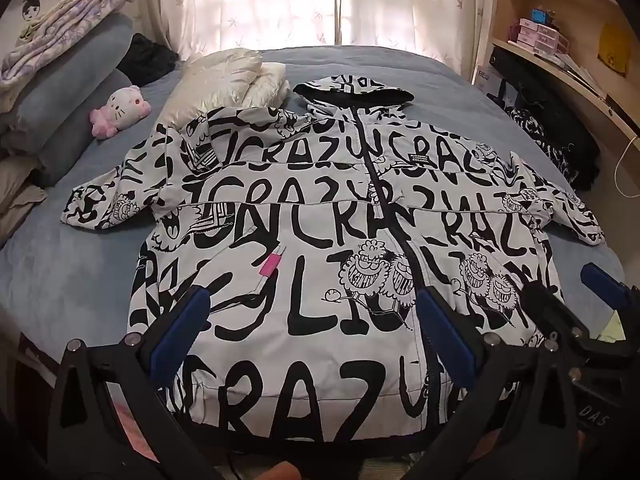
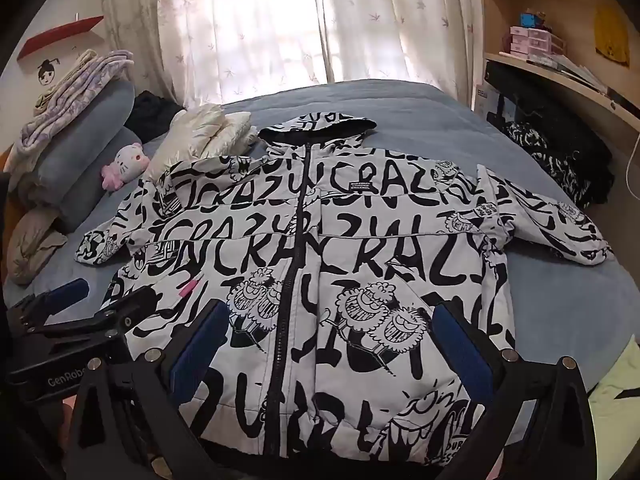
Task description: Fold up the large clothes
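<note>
A large white hooded jacket [image 1: 320,208] with black lettering and cartoon print lies spread flat, front up and zipped, on the blue bed [image 1: 60,272]; it also shows in the right wrist view [image 2: 320,240]. Its sleeves are bent outward, its hood points toward the window. A pink tag [image 1: 269,265] hangs at its left pocket. My left gripper [image 1: 314,322] is open and empty above the jacket's lower front. My right gripper [image 2: 330,330] is open and empty above the hem, right of the left one. The right gripper shows in the left wrist view [image 1: 568,292], the left gripper in the right wrist view [image 2: 108,300].
A cream puffer jacket [image 1: 228,80] lies folded beyond the left shoulder. A Hello Kitty plush [image 1: 120,108], pillows and folded blankets [image 1: 60,40] line the left. Dark clothes [image 1: 552,140] and a wooden shelf unit [image 1: 568,32] stand right. Curtains [image 1: 320,0] hang behind.
</note>
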The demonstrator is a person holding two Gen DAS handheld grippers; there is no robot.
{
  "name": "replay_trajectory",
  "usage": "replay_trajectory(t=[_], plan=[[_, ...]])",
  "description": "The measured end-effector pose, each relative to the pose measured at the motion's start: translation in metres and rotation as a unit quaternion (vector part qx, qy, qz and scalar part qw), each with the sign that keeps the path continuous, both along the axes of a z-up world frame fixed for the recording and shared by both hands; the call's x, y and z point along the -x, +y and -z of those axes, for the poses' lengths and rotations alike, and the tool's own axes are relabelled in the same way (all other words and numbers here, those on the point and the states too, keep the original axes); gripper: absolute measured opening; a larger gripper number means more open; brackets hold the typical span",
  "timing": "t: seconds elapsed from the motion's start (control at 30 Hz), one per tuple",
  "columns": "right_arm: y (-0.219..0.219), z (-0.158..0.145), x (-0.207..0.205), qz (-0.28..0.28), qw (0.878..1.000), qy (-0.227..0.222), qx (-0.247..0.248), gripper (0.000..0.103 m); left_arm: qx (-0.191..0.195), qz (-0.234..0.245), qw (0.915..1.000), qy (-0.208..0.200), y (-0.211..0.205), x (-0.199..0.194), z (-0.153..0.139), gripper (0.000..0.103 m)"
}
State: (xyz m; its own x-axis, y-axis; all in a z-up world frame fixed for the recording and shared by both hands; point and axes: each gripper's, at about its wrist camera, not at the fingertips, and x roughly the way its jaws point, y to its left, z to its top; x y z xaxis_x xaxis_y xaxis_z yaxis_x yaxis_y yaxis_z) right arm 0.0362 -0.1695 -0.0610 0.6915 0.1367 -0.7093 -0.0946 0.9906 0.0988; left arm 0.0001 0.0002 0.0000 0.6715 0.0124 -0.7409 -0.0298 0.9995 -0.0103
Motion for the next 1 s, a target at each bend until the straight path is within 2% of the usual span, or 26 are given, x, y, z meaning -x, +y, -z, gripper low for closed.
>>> replay_trajectory(t=[0.17, 0.3, 1.0], plan=[[-0.003, 0.000, 0.000, 0.003, 1.000, 0.003, 0.005, 0.103, -0.005, -0.003, 1.0000, -0.003, 0.002, -0.001, 0.000, 0.100], [0.017, 0.007, -0.008, 0.000, 1.000, 0.011, 0.005, 0.103, -0.001, -0.004, 1.0000, -0.001, 0.005, -0.002, 0.002, 0.099], [0.019, 0.011, -0.020, -0.008, 1.000, 0.019, 0.000, 0.103, 0.008, -0.012, 0.9999, 0.006, 0.009, -0.016, 0.013, 0.097]])
